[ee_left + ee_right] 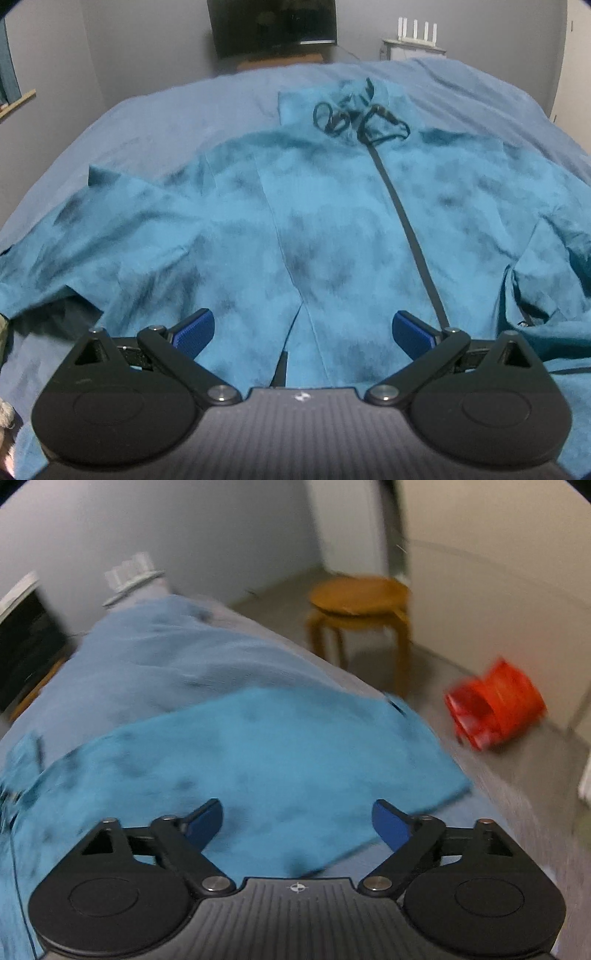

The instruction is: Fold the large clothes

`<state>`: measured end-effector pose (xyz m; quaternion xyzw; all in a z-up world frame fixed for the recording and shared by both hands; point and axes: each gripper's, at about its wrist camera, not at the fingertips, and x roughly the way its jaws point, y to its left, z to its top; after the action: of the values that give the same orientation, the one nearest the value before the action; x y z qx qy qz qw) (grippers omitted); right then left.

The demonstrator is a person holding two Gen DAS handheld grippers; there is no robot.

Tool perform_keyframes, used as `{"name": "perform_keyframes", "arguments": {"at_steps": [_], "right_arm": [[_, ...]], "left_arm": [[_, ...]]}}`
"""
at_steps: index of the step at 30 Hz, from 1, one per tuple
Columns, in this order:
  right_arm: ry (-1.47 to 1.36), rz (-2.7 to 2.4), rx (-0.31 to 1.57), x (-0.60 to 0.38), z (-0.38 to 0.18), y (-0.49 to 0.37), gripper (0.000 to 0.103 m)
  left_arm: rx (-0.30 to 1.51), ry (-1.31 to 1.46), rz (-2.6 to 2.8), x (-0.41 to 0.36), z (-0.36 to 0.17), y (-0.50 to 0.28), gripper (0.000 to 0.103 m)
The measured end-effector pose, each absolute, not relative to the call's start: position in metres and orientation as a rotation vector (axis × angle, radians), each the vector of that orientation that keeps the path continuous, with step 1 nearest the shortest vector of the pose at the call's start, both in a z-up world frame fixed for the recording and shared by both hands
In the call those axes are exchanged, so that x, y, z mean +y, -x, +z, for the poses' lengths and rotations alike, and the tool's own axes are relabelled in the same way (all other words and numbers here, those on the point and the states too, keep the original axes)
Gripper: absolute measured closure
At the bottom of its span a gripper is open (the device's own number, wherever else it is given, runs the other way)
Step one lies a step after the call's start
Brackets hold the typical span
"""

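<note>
A teal mottled zip jacket (pixel 314 206) lies spread front-up on the blue bedsheet (pixel 166 118), its black zipper (pixel 406 221) running from the collar with dark drawcords (pixel 354 122) down to the hem. My left gripper (pixel 303 328) hovers open above the jacket's lower hem, nothing between its blue pads. In the blurred right wrist view, my right gripper (pixel 297 821) stands open over a spread sleeve or side of the jacket (pixel 258 760) near the bed's right edge, its pads apart with no cloth pinched.
A dark screen (pixel 273 26) and a white router (pixel 413 35) stand beyond the bed's far end. To the right of the bed are a wooden stool (pixel 360 605) and a red object (pixel 495 705) on the grey floor.
</note>
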<state>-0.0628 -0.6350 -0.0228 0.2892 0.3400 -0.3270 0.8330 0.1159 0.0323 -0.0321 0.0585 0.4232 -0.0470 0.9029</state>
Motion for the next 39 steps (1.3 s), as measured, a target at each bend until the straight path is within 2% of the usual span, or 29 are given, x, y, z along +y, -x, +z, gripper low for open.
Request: {"name": "perform_keyframes", "arguments": {"at_steps": [7, 13, 15, 17, 19, 20, 30, 39], "right_arm": [[-0.910, -0.809, 0.722, -0.675, -0.087, 0.084, 0.035], [-1.007, -0.848, 0.638, -0.681, -0.107, 0.085, 0.036], [-0.986, -0.876, 0.616, -0.682, -0.108, 0.082, 0.044], [-0.962, -0.899, 0.598, -0.690, -0.107, 0.080, 0.068], [-0.896, -0.908, 0.565, -0.682, -0.099, 0.074, 0.086], [-0.863, -0.914, 0.549, -0.680, -0.096, 0.071, 0.092], [-0.459, -0.781, 0.335, -0.597, 0.003, 0.037, 0.098], [-0.161, -0.379, 0.138, -0.445, 0.118, -0.037, 0.099]], "left_arm": [[0.908, -0.127, -0.100, 0.029, -0.041, -0.123, 0.000], [0.919, -0.123, -0.093, 0.028, -0.045, -0.125, 0.000], [0.923, -0.122, -0.093, 0.029, -0.046, -0.125, 0.000], [0.923, -0.120, -0.093, 0.029, -0.046, -0.125, 0.000], [0.920, -0.113, -0.094, 0.030, -0.045, -0.125, 0.000], [0.917, -0.109, -0.094, 0.030, -0.045, -0.125, 0.000], [0.893, -0.082, -0.111, 0.034, -0.043, -0.121, 0.000], [0.868, -0.020, -0.123, 0.044, -0.040, -0.116, 0.000]]}}
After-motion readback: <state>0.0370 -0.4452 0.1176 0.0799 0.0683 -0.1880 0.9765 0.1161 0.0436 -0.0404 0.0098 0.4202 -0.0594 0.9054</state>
